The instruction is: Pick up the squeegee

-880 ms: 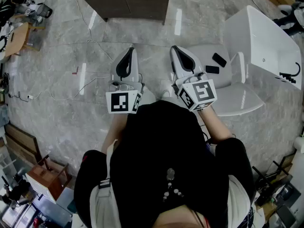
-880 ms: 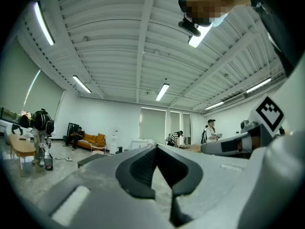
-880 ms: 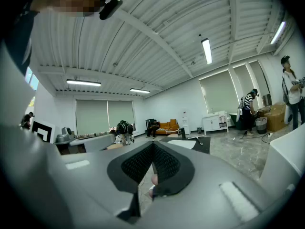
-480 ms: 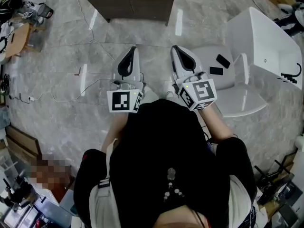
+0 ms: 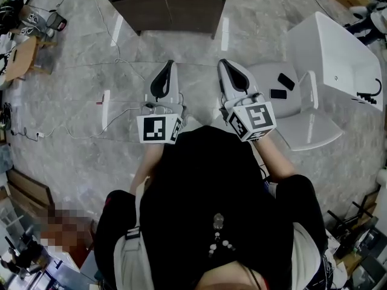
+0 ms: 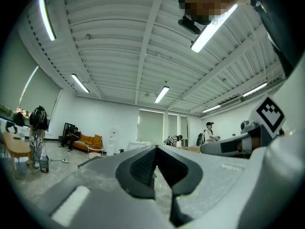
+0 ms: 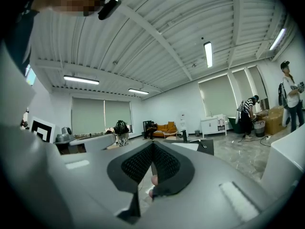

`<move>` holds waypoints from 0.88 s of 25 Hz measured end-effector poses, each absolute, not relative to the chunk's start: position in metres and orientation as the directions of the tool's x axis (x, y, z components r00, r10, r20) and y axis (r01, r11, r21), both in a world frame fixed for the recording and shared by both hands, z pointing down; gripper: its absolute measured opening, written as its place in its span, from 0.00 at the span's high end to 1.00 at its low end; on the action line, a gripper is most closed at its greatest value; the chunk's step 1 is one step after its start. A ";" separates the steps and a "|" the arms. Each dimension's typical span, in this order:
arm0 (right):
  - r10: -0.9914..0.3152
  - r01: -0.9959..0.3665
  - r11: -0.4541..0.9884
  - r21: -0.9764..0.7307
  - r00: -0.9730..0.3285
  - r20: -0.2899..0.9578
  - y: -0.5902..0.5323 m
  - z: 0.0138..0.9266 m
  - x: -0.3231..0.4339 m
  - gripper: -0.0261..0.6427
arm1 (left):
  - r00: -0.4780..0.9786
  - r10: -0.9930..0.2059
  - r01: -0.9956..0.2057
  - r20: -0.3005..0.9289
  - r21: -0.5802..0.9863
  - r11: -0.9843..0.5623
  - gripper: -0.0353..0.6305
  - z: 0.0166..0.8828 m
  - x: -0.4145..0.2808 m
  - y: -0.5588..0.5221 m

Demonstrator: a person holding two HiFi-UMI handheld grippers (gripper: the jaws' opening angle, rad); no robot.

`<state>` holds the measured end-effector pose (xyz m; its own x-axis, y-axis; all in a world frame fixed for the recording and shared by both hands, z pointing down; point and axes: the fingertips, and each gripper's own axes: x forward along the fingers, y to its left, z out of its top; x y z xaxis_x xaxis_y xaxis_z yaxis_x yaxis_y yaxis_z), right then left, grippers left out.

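No squeegee shows in any view. I hold both grippers level in front of my body, side by side above the grey marble floor. In the head view my left gripper (image 5: 169, 63) has its jaws together with nothing between them. My right gripper (image 5: 221, 61) is likewise shut and empty. In the left gripper view the dark pads (image 6: 143, 168) meet at the tips of the left gripper (image 6: 156, 147). The right gripper view shows the right gripper (image 7: 152, 142) closed the same way, facing a large room.
A dark cabinet (image 5: 169, 5) stands ahead on the floor. To the right are a white bathtub (image 5: 338, 50) and a white seat (image 5: 302, 119) with two black phones (image 5: 282, 86). A cable (image 5: 115, 110) trails across the floor at left. People stand far off in the room.
The cabinet and bathtub have slid slightly down in the head view, as if I have moved forward. Both grippers keep their pose and stay shut.
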<state>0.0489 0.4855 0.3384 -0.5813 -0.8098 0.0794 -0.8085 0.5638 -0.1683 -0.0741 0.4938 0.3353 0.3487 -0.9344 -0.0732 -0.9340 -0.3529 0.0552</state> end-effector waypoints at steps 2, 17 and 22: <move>-0.813 -0.812 0.557 -0.171 -0.576 0.086 0.484 0.341 0.045 0.96 | 0.347 -0.935 -0.935 -0.073 0.060 -0.351 0.94 0.337 -0.080 0.492; -0.811 -0.812 0.557 -0.176 -0.577 0.097 0.454 0.352 0.022 0.96 | 0.310 -0.949 -0.949 -0.059 0.046 -0.313 0.94 0.345 -0.111 0.473; -0.792 -0.795 0.581 -0.175 -0.602 0.104 0.432 0.355 0.011 0.96 | 0.264 -0.963 -0.962 -0.047 0.053 -0.266 0.94 0.349 -0.126 0.457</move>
<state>0.0111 0.4316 0.3552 -0.6021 -0.7915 0.1043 -0.7945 0.5813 -0.1754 -0.1262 0.4569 0.3494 0.2638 -0.9634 -0.0474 -0.9625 -0.2662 0.0532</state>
